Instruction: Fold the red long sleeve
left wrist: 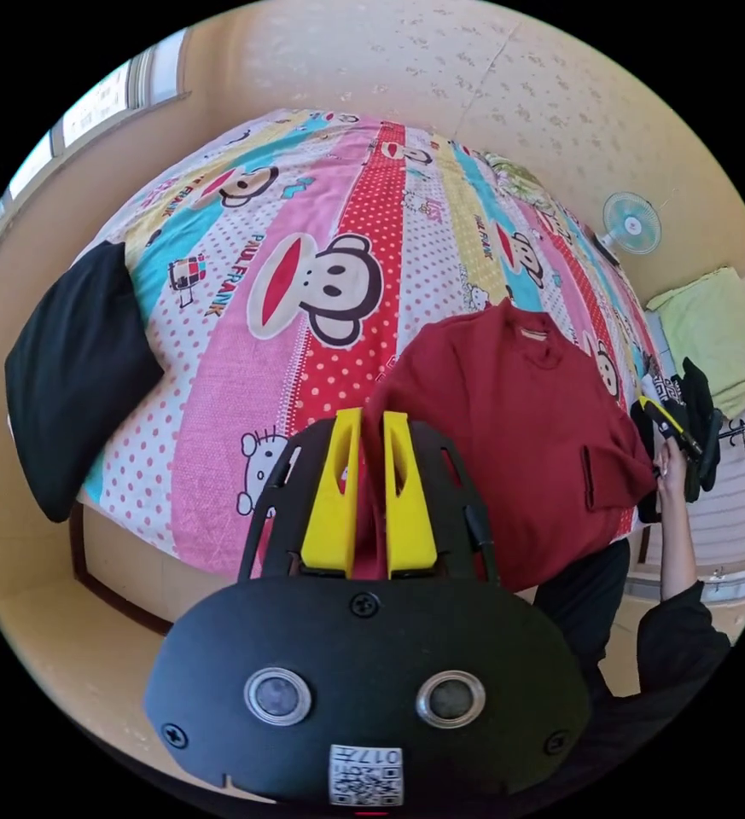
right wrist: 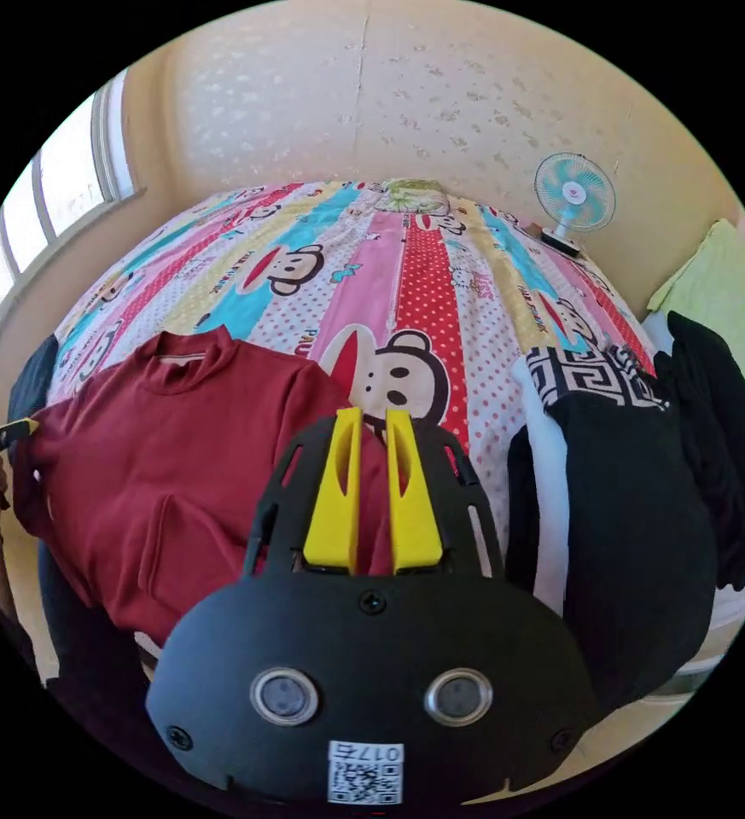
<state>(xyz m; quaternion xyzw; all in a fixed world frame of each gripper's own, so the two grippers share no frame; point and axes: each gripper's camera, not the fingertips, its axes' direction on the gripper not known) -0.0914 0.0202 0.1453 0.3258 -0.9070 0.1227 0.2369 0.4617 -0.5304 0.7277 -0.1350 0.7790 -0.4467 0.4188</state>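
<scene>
The red long sleeve (left wrist: pixel 509 409) lies flat on the bed, collar toward the far wall, one sleeve folded onto its front. In the left gripper view my left gripper (left wrist: pixel 372 420) is shut, with red cloth from the garment's side edge pinched between the yellow jaws. The right gripper (left wrist: pixel 672 426) shows at the garment's opposite edge, held by a hand. In the right gripper view the red long sleeve (right wrist: pixel 176 461) spreads to the left, and my right gripper (right wrist: pixel 374 418) is shut on its near side edge. The left gripper (right wrist: pixel 1 437) peeks in at the far left.
The bed cover (left wrist: pixel 321 230) has bright stripes and cartoon monkeys. A black cloth (left wrist: pixel 73 375) lies at the bed's left side. A pile of black and patterned clothes (right wrist: pixel 628 478) sits right of the garment. A fan (right wrist: pixel 573 192) and a green cloth (right wrist: pixel 730 281) stand near the wall.
</scene>
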